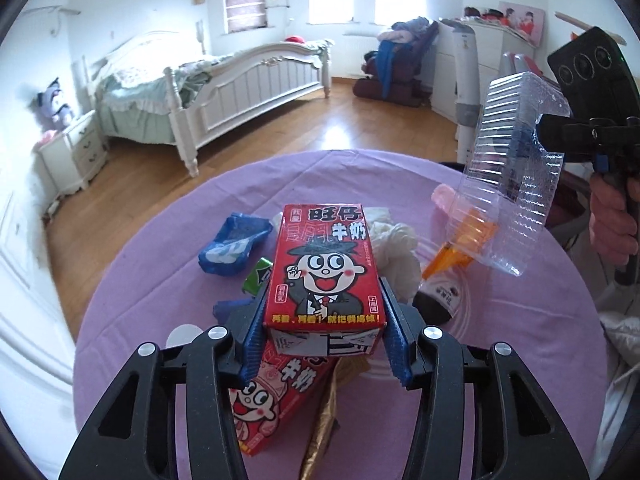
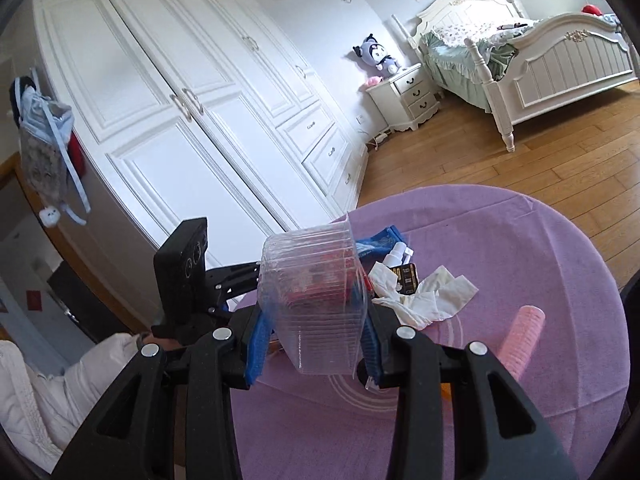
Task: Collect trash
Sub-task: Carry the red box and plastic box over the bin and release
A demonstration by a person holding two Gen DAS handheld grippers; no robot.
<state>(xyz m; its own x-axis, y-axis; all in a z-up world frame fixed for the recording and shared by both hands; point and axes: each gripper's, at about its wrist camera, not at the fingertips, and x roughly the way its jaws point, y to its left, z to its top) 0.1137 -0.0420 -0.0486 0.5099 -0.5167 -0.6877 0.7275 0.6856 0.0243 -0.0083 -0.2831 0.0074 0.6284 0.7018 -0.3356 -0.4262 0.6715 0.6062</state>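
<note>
A red milk carton [image 1: 325,268] is pinched by the left gripper [image 1: 325,344], a clear plastic clamshell [image 2: 316,304] by the right gripper [image 2: 316,346], both lifted above the purple tablecloth [image 2: 520,248], seemingly for disposal.

A white bed [image 1: 240,84], nightstand [image 2: 408,98] and wardrobe [image 2: 192,120] stand on wooden floor [image 1: 280,136].

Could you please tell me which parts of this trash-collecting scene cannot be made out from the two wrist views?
- Second red milk carton, left wrist view: top hidden by the held red milk carton.
- Dark bottle, left wrist view: label too small to read.
- Items behind the clear plastic container, right wrist view: blurred through its ribbed walls.
- No trash bin is in view.
</note>
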